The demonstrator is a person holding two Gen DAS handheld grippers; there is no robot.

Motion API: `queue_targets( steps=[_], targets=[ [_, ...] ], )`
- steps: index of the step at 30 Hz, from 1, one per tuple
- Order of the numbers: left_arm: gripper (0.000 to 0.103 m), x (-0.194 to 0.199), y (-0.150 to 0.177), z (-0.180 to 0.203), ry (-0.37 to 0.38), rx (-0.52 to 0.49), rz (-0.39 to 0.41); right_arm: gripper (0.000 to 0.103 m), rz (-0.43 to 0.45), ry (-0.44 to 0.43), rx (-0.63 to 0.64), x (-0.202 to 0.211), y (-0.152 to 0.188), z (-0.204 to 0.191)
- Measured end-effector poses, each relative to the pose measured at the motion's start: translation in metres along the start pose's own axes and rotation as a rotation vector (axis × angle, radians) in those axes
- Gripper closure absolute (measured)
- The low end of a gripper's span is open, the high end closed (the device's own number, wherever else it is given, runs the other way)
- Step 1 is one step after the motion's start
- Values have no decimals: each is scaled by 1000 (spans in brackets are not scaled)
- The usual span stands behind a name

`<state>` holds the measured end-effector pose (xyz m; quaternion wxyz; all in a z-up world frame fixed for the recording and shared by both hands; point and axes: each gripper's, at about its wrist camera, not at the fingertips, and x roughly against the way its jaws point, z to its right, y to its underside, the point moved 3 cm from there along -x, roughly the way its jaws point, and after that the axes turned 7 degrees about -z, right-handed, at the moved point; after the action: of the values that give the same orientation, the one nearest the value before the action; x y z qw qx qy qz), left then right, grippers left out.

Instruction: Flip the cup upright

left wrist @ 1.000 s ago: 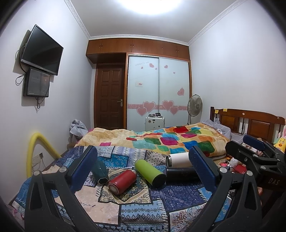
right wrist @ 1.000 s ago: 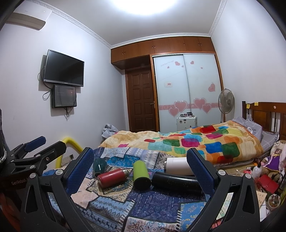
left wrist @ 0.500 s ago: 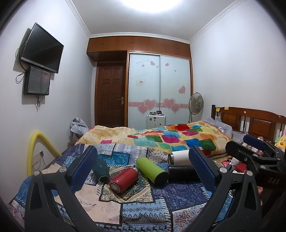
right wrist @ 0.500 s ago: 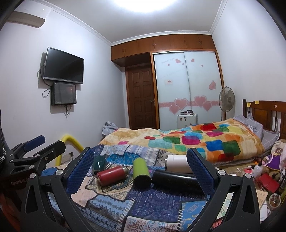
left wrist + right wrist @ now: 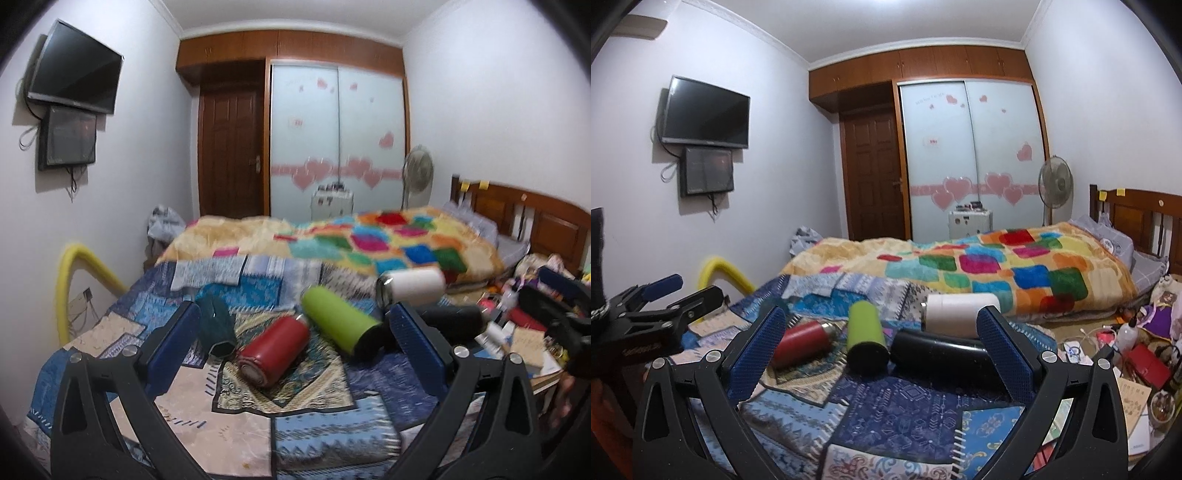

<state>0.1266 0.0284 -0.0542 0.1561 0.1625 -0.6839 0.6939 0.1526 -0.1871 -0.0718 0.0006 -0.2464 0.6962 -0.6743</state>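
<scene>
Several cups lie on their sides on a patchwork blanket [image 5: 317, 435]: a dark teal cup [image 5: 216, 326], a red bottle [image 5: 273, 350], a lime green cup [image 5: 338, 323], a white cup [image 5: 412, 290] and a black cup [image 5: 452, 321]. They also show in the right wrist view: red bottle [image 5: 803, 343], green cup [image 5: 866, 334], white cup [image 5: 960, 312], black cup [image 5: 938, 352]. My left gripper [image 5: 293, 349] is open and empty above the blanket, short of the cups. My right gripper [image 5: 881, 350] is open and empty, short of the green and black cups.
A colourful quilt [image 5: 979, 269] covers the bed behind the cups. Clutter, with a red case [image 5: 1145, 363] and papers, lies at the right. A yellow tube [image 5: 74, 280] stands at the left wall. The left gripper's body [image 5: 646, 321] shows at the right view's left edge.
Both views have tilted down and moved closer to the cups. The cups have not moved. Both grippers stay open.
</scene>
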Motion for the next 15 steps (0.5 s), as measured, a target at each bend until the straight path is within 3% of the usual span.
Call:
queue_targets(
  steps=[6, 8, 10, 15],
  targets=[
    [0, -79, 6, -17, 73, -10, -208, 0, -67, 16, -2, -30, 9, 13],
    [5, -104, 11, -17, 66, -46, -260, 0, -92, 16, -7, -39, 13, 17],
    [19, -126, 14, -18, 75, -76, -315, 0, -114, 13, -12, -48, 18, 21],
    [24, -175, 19, -21, 120, -124, -437, 0, -156, 8, -16, -66, 26, 22]
  ],
)
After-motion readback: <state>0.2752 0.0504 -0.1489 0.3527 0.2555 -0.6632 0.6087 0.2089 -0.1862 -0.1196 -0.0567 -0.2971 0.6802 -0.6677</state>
